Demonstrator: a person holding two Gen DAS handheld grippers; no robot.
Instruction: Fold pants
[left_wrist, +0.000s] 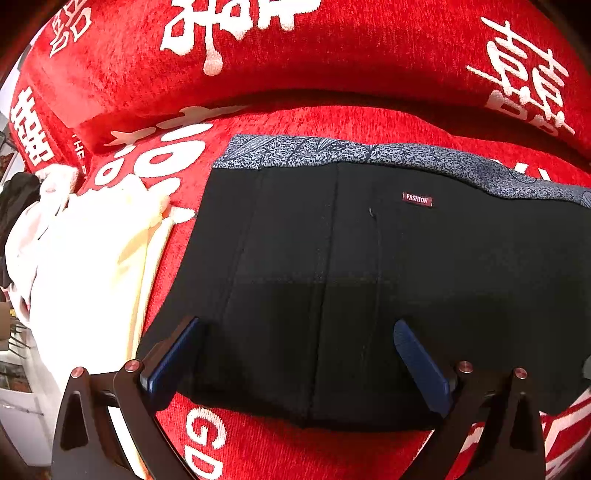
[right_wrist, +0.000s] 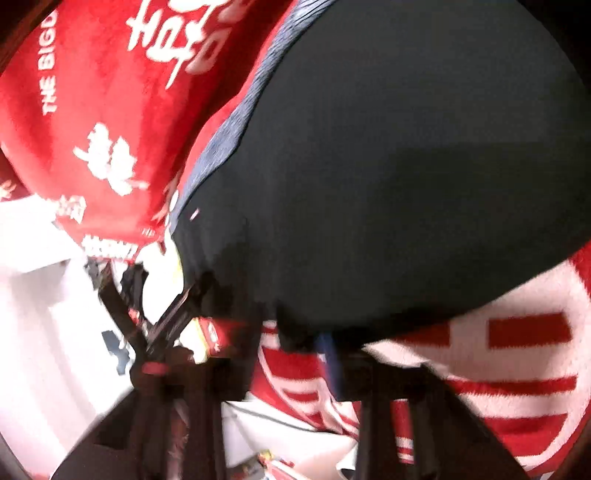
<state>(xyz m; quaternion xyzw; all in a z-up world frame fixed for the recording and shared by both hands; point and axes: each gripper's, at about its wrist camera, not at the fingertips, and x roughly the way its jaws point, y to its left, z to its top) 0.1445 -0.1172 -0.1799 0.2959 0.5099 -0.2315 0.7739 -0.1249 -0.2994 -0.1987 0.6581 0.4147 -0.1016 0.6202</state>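
Observation:
Black pants (left_wrist: 369, 280) with a small "FASHION" label (left_wrist: 417, 199) lie folded flat on a red blanket with white characters (left_wrist: 295, 122). A blue-grey patterned garment (left_wrist: 332, 151) shows beneath their far edge. My left gripper (left_wrist: 299, 362) hovers open over the near edge, its blue pads (left_wrist: 173, 358) spread wide with nothing pinched. The right wrist view is blurred. There the black pants (right_wrist: 388, 166) fill the middle, and their near edge bunches down into my right gripper (right_wrist: 310, 343), which is shut on the cloth.
A cream and white garment (left_wrist: 85, 266) lies heaped left of the pants. The red back cushion (left_wrist: 295, 66) rises behind them. In the right wrist view a white surface (right_wrist: 37, 314) and blurred dark struts (right_wrist: 147, 314) sit off the blanket's edge.

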